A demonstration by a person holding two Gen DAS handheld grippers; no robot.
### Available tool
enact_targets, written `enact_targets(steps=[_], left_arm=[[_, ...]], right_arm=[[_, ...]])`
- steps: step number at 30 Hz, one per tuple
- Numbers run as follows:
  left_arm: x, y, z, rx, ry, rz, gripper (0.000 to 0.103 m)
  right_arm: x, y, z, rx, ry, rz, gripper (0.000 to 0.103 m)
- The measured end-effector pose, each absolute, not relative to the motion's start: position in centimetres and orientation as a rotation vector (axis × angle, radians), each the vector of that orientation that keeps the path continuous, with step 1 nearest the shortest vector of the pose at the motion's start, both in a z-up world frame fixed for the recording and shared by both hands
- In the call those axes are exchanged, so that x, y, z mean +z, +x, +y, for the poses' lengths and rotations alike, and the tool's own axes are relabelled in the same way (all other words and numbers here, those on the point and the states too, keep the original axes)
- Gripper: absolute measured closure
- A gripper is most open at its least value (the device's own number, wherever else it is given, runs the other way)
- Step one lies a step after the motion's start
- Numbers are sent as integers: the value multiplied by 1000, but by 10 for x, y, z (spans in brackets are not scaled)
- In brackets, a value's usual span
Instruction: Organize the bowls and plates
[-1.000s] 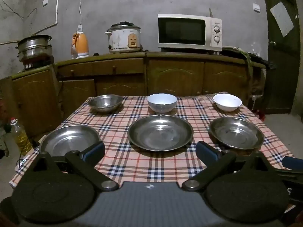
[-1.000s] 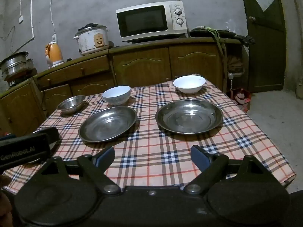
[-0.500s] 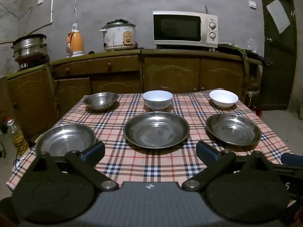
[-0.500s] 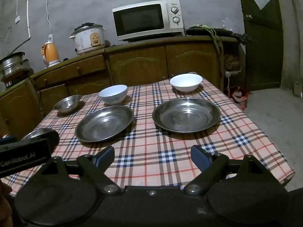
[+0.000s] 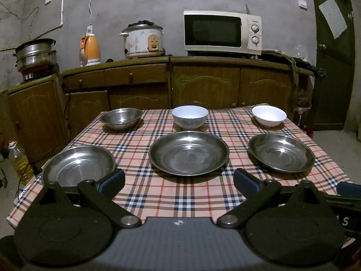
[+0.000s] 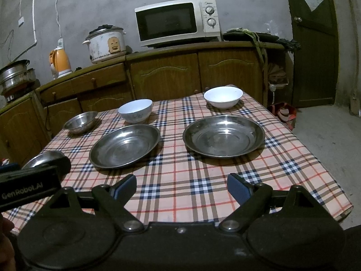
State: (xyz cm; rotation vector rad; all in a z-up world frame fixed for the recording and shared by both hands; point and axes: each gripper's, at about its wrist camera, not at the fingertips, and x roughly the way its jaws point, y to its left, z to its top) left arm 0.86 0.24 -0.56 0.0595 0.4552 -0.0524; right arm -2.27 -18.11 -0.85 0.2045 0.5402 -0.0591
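Note:
Three steel plates lie in a row on the checked tablecloth (image 5: pixel 180 194): a left plate (image 5: pixel 79 166), a middle plate (image 5: pixel 189 152) and a right plate (image 5: pixel 281 152). Behind them stand a steel bowl (image 5: pixel 121 117), a pale blue bowl (image 5: pixel 190 116) and a white bowl (image 5: pixel 269 115). My left gripper (image 5: pixel 179 179) is open and empty over the table's near edge, in front of the middle plate. My right gripper (image 6: pixel 181 184) is open and empty, in front of the middle plate (image 6: pixel 125 144) and right plate (image 6: pixel 223 135).
Wooden cabinets (image 5: pixel 203 85) run behind the table with a microwave (image 5: pixel 222 32), rice cooker (image 5: pixel 143 40), orange kettle (image 5: pixel 89 50) and steel pots (image 5: pixel 35 53). An oil bottle (image 5: pixel 20 162) stands on the floor at left. A dark door (image 6: pixel 313 43) is at right.
Both grippers have shifted slightly, so the table sits a little differently in each view. The jaws stay open and no dish has moved.

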Motion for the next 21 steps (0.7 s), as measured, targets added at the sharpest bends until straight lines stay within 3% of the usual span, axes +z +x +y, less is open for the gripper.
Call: enact_targets(steps=[21], left_arm=[[-15, 22, 12, -43, 65, 477, 0]], right_arm=[[-17, -9, -175, -47, 201, 564, 0]])
